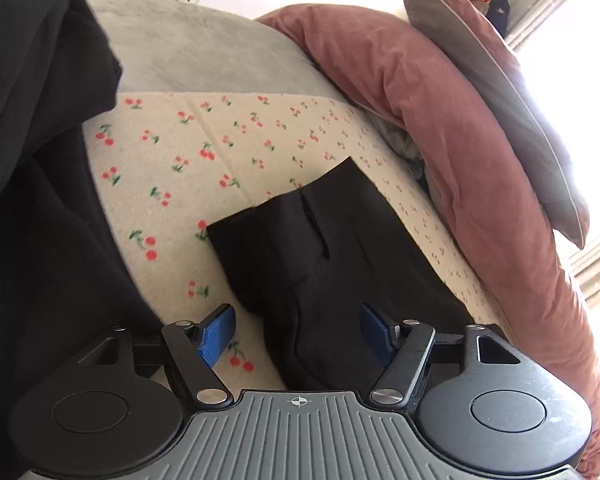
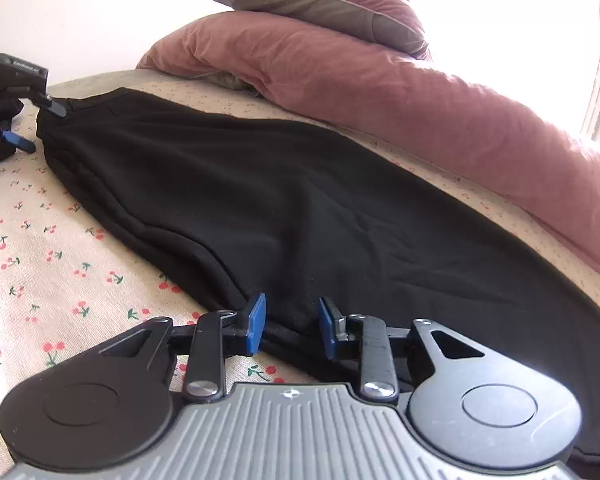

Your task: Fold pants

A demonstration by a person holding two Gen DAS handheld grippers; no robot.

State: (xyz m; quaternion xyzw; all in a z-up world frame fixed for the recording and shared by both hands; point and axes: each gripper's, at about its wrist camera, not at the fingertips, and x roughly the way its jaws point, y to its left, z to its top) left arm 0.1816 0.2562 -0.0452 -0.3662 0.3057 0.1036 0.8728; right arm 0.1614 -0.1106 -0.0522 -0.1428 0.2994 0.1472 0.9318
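Lying flat, black pants (image 2: 300, 208), both claws (image 1: 298, 334) (image 2: 292, 326) open, holding nothing, label perhaps unreadable.

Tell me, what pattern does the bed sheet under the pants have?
The sheet is cream with small red cherries, clearest in the left wrist view.

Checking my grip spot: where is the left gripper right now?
In the right wrist view, the left gripper sits far left, open at the far end of the black pants on the cherry-print sheet.
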